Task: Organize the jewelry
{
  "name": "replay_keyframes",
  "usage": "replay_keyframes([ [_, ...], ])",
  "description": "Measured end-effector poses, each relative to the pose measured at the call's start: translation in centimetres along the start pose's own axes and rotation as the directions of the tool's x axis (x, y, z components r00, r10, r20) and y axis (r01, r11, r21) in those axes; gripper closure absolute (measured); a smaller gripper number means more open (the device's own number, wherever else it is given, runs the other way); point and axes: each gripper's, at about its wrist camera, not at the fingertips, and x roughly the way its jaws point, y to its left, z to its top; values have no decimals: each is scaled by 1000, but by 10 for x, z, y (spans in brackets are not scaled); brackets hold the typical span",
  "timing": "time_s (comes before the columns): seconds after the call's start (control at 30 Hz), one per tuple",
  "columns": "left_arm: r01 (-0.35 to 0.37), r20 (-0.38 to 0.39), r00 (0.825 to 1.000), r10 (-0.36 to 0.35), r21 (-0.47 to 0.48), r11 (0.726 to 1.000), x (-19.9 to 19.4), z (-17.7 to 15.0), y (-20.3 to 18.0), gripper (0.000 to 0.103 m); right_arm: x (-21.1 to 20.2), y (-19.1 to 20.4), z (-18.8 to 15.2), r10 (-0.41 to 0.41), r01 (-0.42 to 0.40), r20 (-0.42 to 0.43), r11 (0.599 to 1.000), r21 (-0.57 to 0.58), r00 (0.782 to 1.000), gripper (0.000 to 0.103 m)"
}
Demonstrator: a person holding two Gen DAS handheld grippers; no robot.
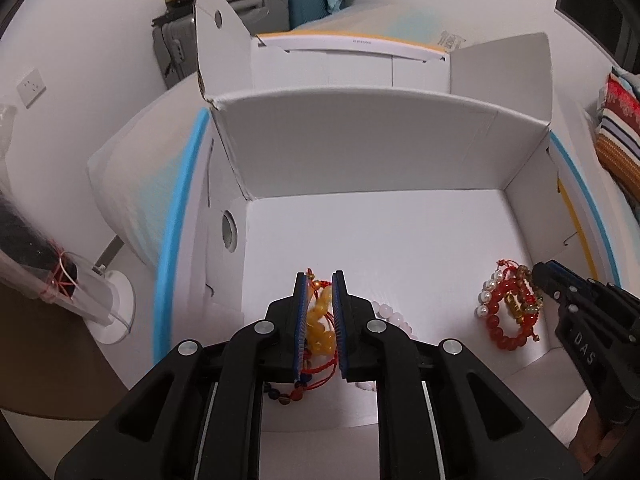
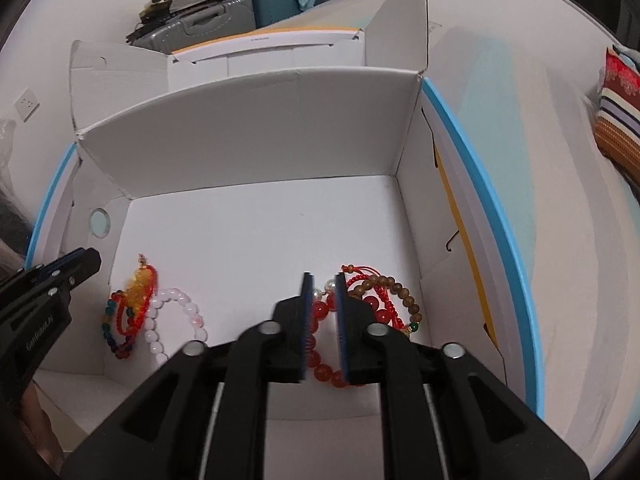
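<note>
A white cardboard box (image 2: pixel 256 148) stands open, jewelry on its floor. The left tool (image 1: pixel 321 280) hangs over the left heap, its fingers narrowly parted around a yellow bead bracelet (image 1: pixel 320 320) with red cord; whether they grip it I cannot tell. The right tool (image 2: pixel 322 280) straddles a red bead bracelet (image 2: pixel 320 312) likewise, just beside a brown bead bracelet (image 2: pixel 400 292). A pink bead bracelet (image 2: pixel 176 320) lies between the heaps

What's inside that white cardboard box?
Inside the box: a pink bead bracelet, a yellow charm on red cord, a multicolored bead bracelet, and red and brown bead bracelets. The right gripper hides part of that pile.
</note>
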Motion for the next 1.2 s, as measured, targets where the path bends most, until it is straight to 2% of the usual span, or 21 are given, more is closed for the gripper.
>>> replay_keyframes([
  [0.1, -6, 29, 1000, 7, -8, 1000, -13, -1, 0, 68, -15, -1, -1, 12, -12, 38, 1000, 9, 999, 60],
  [0.13, -4, 40, 999, 4, -12, 1000, -17, -2, 0, 61, -19, -2, -2, 15, -16, 48, 1000, 10, 999, 58],
  [0.2, -4, 68, 998, 5, -16, 1000, -28, -4, 0, 52, -33, -4, -3, 21, -22, 80, 1000, 13, 997, 45],
  [0.3, -4, 118, 993, 7, -26, 1000, -47, -11, 1, 35, -53, -9, -8, 15, -17, 135, 1000, 16, 991, 32],
  [0.33, -2, 134, 991, 6, -34, 999, -53, -14, 2, 28, -59, -10, -10, 11, -13, 151, 1000, 16, 989, 31],
  [0.43, 7, 174, 985, 1, -45, 999, -68, -24, 4, 15, -78, -15, -19, 8, -9, 195, 1000, 3, 981, 28],
  [0.47, 3, 194, 981, 6, -47, 999, -75, -29, 4, 13, -84, -16, -22, 8, -9, 209, 1000, 2, 978, 23],
  [0.53, 8, 229, 973, 3, -50, 999, -87, -39, 4, 8, -95, -18, -31, -6, 6, 243, 1000, 1, 970, 20],
  [0.7, 43, 279, 960, -28, -45, 998, -108, -63, -1, 6, -116, -23, -51, -24, 23, 297, 1000, 5, 954, 8],
  [0.8, 51, 292, 956, -36, -43, 998, -113, -77, -5, 6, -124, -27, -65, -35, 34, 316, 999, 9, 948, 8],
  [0.93, 78, 294, 954, -60, -48, 996, -113, -100, -9, 6, -122, -29, -81, -35, 33, 308, 999, 12, 951, 8],
  [1.2, 52, 283, 958, -38, -40, 998, -102, -115, -10, 6, -113, -29, -98, -46, 42, 297, 999, 18, 954, 8],
])
